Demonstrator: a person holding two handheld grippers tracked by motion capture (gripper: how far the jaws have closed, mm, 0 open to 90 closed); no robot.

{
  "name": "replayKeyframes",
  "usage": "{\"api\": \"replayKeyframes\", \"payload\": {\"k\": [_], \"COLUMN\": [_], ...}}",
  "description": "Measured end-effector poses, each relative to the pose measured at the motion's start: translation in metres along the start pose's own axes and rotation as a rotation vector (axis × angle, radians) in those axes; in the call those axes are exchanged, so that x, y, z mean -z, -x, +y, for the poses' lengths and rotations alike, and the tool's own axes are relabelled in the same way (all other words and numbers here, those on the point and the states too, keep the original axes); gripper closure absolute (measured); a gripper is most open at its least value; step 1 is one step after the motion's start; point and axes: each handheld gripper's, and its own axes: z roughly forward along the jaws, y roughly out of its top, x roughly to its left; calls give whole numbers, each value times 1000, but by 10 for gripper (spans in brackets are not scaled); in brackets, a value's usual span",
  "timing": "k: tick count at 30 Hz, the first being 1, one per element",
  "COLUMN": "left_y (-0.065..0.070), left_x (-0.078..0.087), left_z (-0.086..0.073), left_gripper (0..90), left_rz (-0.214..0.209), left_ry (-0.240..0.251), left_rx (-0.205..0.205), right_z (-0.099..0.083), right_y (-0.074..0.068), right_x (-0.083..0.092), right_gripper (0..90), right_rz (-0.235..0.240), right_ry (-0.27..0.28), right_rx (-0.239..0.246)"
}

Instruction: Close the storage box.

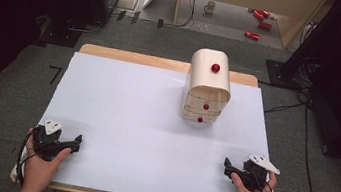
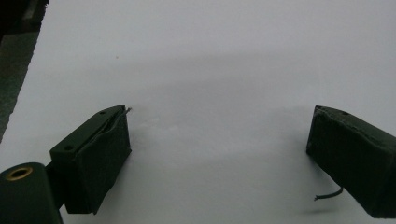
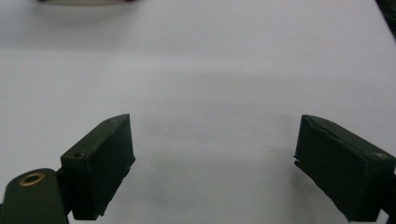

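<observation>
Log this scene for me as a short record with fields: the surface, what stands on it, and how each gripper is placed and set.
surface: white table top
item on it: cream drawer cabinet with red knobs, upright, toward the far right
left gripper: near left corner, jaws open, nothing between them
right gripper: near right corner, jaws open, nothing between them
contact with cabinet: none, both grippers well apart from it
floor beyond table: white mug, red cans

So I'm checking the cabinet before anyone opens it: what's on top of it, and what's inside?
The small drawer cabinet has a rounded cream top carrying one red knob; nothing else rests there. Two lower drawers, each with a red knob, are shut, so their contents are hidden.
</observation>
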Motion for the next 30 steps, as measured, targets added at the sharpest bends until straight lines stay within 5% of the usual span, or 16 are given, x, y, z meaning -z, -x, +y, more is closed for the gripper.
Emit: {"api": "replayKeyframes", "payload": {"k": [9, 18, 30], "left_y": [0, 0, 0], "left_x": [0, 0, 0], "left_z": [0, 0, 0], "left_gripper": [63, 64, 64], "left_rz": [0, 0, 0], "left_ry": [0, 0, 0], "left_rx": [0, 0, -1], "right_z": [-14, -21, -22], "right_y": [21, 27, 27], "right_x": [11, 13, 14], "right_gripper": [109, 101, 102], "right_rz": [-67, -45, -43], "right_ry": [-24, -10, -3], "right_rx": [12, 66, 57]}}
